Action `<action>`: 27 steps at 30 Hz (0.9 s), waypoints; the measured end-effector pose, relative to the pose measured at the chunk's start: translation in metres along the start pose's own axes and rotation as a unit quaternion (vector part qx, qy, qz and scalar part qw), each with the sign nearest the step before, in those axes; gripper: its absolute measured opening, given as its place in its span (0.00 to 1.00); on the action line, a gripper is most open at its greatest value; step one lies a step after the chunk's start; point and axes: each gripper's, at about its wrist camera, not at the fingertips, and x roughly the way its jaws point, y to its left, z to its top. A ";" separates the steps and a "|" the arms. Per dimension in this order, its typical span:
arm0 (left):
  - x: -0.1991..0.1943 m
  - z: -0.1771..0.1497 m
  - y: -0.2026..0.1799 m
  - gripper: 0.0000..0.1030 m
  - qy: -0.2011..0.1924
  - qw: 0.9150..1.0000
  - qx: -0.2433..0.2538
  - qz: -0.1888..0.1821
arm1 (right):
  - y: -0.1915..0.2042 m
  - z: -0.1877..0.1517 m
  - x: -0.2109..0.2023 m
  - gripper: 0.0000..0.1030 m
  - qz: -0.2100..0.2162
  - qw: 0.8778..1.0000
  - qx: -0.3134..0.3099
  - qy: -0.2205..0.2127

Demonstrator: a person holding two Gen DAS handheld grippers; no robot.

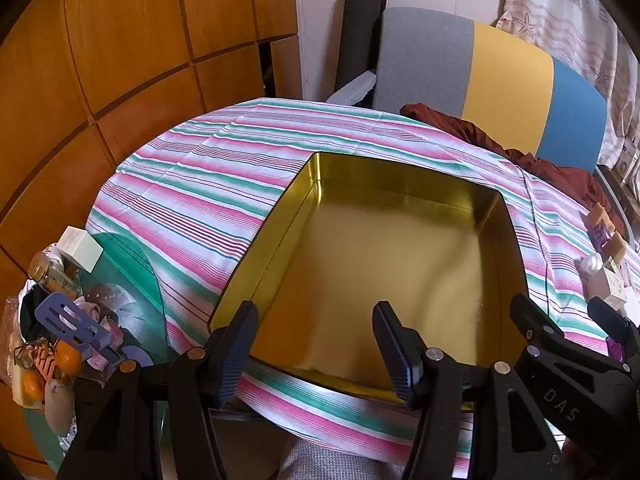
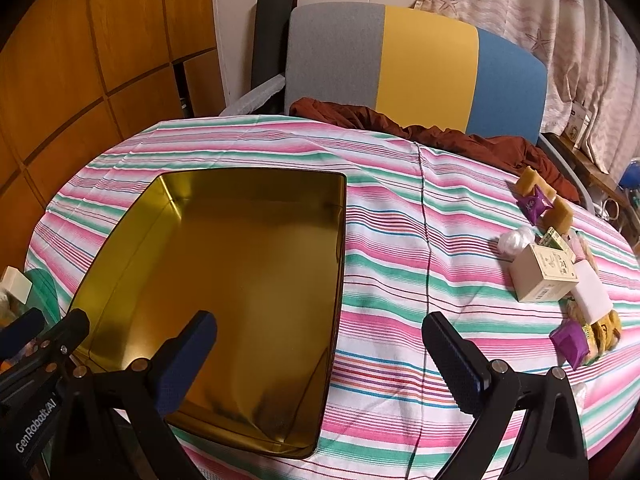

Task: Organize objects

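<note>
Left hand-held gripper [image 1: 316, 344]: jaws spread, nothing between them, poised over near rim of gold tin [image 1: 400, 248]. Right hand-held gripper [image 2: 320, 356]: jaws spread wide, nothing gripped, straddling tin's right wall [image 2: 338, 280]. Tin: open, resting on striped cloth [image 2: 400, 240] covering desk. Small items for sorting: beige box [image 2: 544, 276], purple packets [image 2: 570, 344], clustered at right, well apart from tin.

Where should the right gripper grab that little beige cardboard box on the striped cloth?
Likely across the beige box's two upright side faces, coming from above. It stands as a small cube, its top clear, while a white block crowds its right side. The right gripper is open.
</note>
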 end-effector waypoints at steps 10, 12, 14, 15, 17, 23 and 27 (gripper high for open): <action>0.001 -0.001 -0.003 0.59 0.001 1.000 0.002 0.002 | -0.004 0.001 -0.003 1.00 -0.005 1.000 0.002 -0.004; 0.002 -0.001 -0.004 0.59 0.004 1.000 0.003 0.001 | -0.006 0.001 -0.005 1.00 -0.002 1.000 0.002 -0.008; 0.003 -0.002 -0.005 0.59 0.006 1.000 0.004 -0.001 | -0.009 0.002 -0.008 1.00 0.006 1.000 0.002 -0.015; 0.004 -0.003 -0.005 0.59 0.007 1.000 0.004 -0.003 | -0.009 0.001 -0.010 1.00 0.012 1.000 0.002 -0.018; 0.005 -0.003 -0.004 0.59 0.011 1.000 0.002 -0.009 | -0.011 0.001 -0.014 1.00 0.021 0.999 -0.005 -0.027; 0.009 -0.007 -0.009 0.59 0.018 1.000 0.001 -0.021 | -0.027 0.000 -0.034 1.00 0.037 0.997 -0.020 -0.062; 0.007 -0.010 -0.017 0.59 0.017 0.999 0.011 -0.030 | -0.058 -0.004 -0.040 1.00 0.041 0.997 -0.004 -0.060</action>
